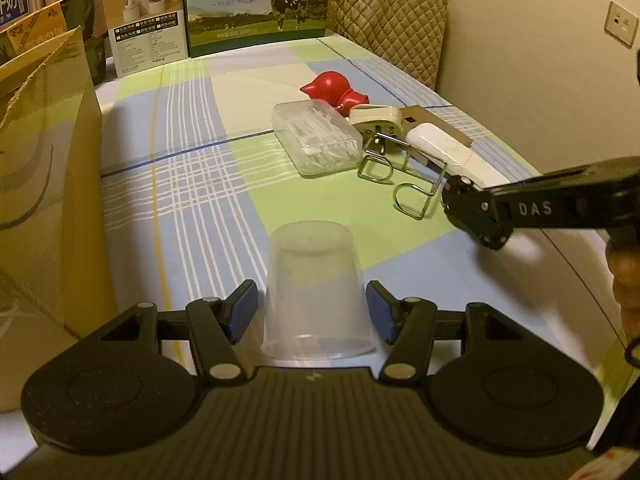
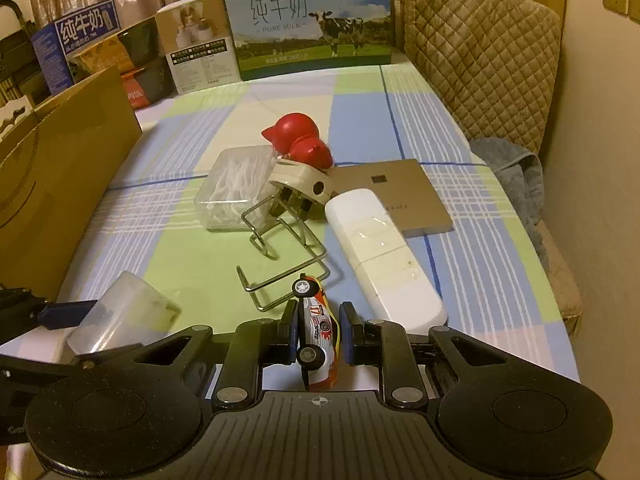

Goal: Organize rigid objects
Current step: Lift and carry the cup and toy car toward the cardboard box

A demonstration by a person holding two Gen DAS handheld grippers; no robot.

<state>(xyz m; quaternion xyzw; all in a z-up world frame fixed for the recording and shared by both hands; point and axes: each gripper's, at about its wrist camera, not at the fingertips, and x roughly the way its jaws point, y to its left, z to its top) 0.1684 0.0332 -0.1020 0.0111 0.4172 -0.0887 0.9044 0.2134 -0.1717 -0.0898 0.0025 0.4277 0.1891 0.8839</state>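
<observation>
A: Cup first. I see a clear plastic one, upside down, at the bottom centre of my left view, between the blue pads of my left hand-held gripper.

B: Is it clamped?

A: The pads stand right at its sides, part-way apart, but I cannot tell whether they press on it. The cup's rim rests on the checked tabletop.

B: And your right hand-held gripper?

A: Closed tight on a small toy car, white with red and yellow marks, turned on its side with its wheels towards the left of the frame. In the left view that gripper reaches in from the right edge.

B: What else lies there?

A: In the middle of the right view there is a cluster: a red plastic toy, a clear box of cotton swabs, a cream plug adapter, a bent wire rack, a long white case and a flat tan card partly under it. A brown paper bag stands at the left edge, and a milk carton box at the top.
</observation>
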